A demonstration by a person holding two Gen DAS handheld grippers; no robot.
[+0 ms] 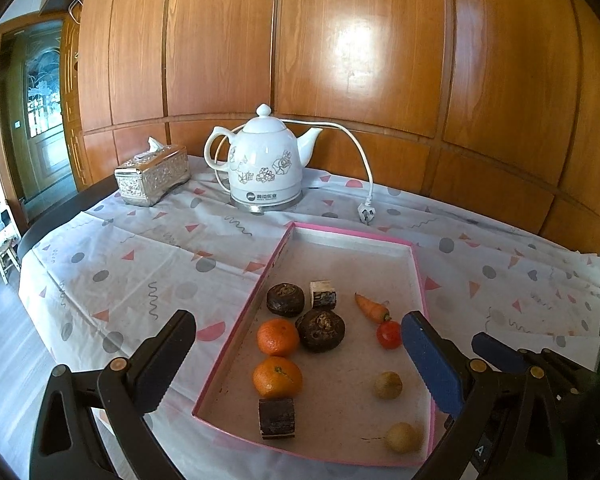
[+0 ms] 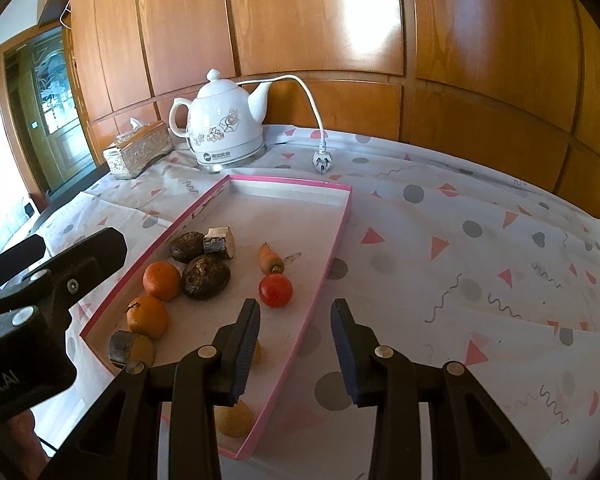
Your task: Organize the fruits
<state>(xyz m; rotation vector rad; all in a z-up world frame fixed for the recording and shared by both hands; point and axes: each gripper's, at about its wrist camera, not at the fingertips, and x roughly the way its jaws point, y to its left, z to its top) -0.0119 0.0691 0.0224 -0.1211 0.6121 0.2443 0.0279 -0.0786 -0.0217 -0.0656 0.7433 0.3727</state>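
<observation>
A pink-rimmed tray (image 1: 348, 234) (image 2: 288, 180) lies on the patterned tablecloth. In it are two oranges (image 1: 278, 337) (image 2: 162, 280), two dark round fruits (image 1: 320, 330) (image 2: 206, 278), two dark blocks (image 1: 277, 418), a small carrot (image 1: 372, 307) (image 2: 271, 262), a red tomato (image 1: 389, 335) (image 2: 275, 290) and two yellowish round fruits (image 1: 388, 385) (image 2: 234, 418). My left gripper (image 1: 298, 317) hovers open and wide above the tray's near half, holding nothing. My right gripper (image 2: 296, 304) stands open over the tray's right rim, nothing between its pads.
A white flowered kettle (image 1: 264, 160) (image 2: 224, 128) with cord and plug (image 1: 366, 212) stands behind the tray. A silver tissue box (image 1: 152, 176) sits at the back left. Wood panelling closes the far side. The table edge drops off at the left.
</observation>
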